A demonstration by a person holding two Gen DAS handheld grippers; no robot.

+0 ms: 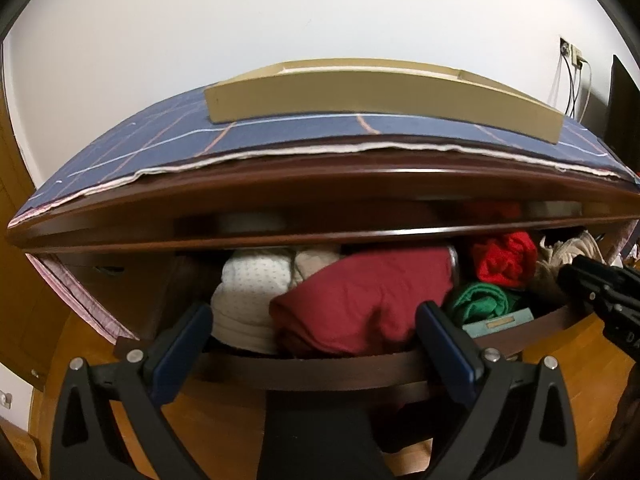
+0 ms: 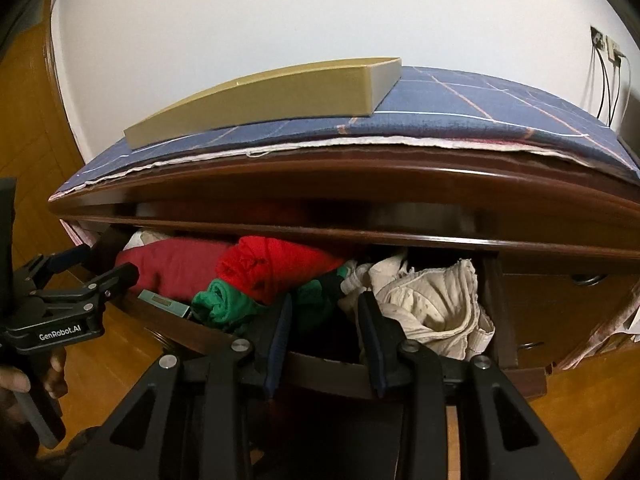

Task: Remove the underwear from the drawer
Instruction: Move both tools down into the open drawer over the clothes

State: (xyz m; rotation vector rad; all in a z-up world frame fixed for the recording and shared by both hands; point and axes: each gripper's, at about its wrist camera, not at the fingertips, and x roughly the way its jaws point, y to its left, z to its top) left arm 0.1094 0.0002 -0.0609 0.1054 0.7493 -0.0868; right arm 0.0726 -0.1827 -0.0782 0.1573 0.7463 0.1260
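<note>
- We see the left gripper (image 1: 314,322) with its fingers (image 1: 184,344) spread wide apart over the front edge of the open drawer (image 1: 320,372); nothing sits between them.
- The right gripper (image 2: 326,320) has its fingers (image 2: 374,344) drawn partly together, narrower than the left pair, over the drawer front. We see no cloth pinched between them.
- Just beyond the right fingers, to their right, lies the cream underwear (image 2: 424,300): soft, crumpled cotton with a seamed edge, inside the drawer at its right end.
- Left of those fingers sit a green bundle (image 2: 224,304) and a bright red rolled garment (image 2: 276,264), both knit-like.
- Between and beyond the left fingers lies a folded dark red garment (image 1: 368,296), smooth; a white dotted cloth (image 1: 252,284) lies to its left.
- A small teal box (image 1: 500,322) rests at the drawer front.
- The dresser (image 2: 360,184) is dark glossy wood; its top surface carries a blue checked cloth (image 1: 160,140) and a shallow tan tray (image 1: 380,96).
- The wall (image 1: 320,12) is plain white; the floor (image 2: 120,360) is orange-brown wood.
</note>
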